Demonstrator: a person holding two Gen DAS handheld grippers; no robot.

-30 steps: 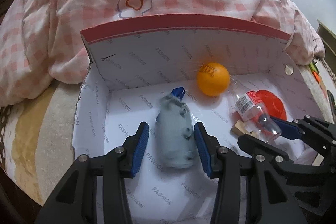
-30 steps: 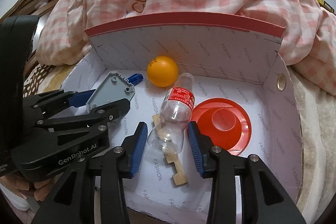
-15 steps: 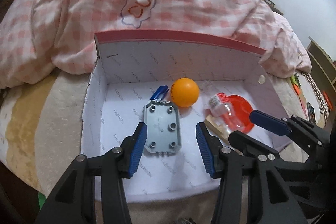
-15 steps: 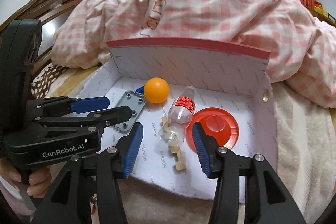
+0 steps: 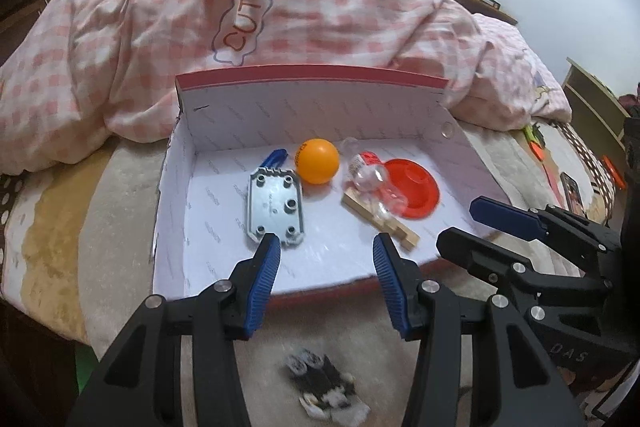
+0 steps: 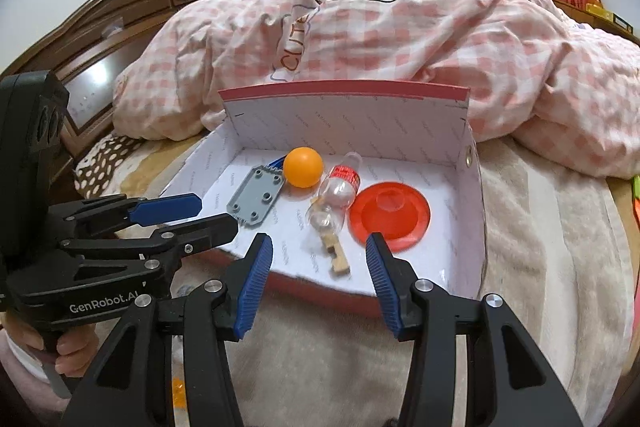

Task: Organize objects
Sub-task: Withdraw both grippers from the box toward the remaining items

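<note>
- Both grippers have drawn back and up from the box (image 5: 400,131) since the earlier frames; its near edge now lies beyond the fingertips in both views.
- Grey plate (image 5: 274,206), earlier between the left jaws, now lies flat on the box floor, left of centre, clear of the pads.
- Bottle (image 6: 335,198), earlier between the right jaws, lies on its side mid-box, across a wood block (image 6: 335,255) and touching the red disc (image 6: 390,216).
- Ball (image 5: 317,161) sits near the back wall, just beside the plate; a blue piece (image 5: 275,158) pokes out behind the plate.
- Left gripper (image 5: 326,255): jaws have just opened a little, standing part open, nothing between them.
- Right gripper (image 6: 318,254): jaws have just opened further, part open, empty.
- Box rests on a beige blanket (image 6: 540,247) with a pink checked quilt (image 5: 320,27) heaped behind it.
- Judgement: a release step appears complete; both tools are retreating after depositing items.
- A dark fuzzy item (image 5: 324,387) lies on the blanket below the left gripper, blurred; its identity cannot be told.
- Next move, if more remains: locate any item outside the box, open the jaws to suit it, and approach from above.
</note>
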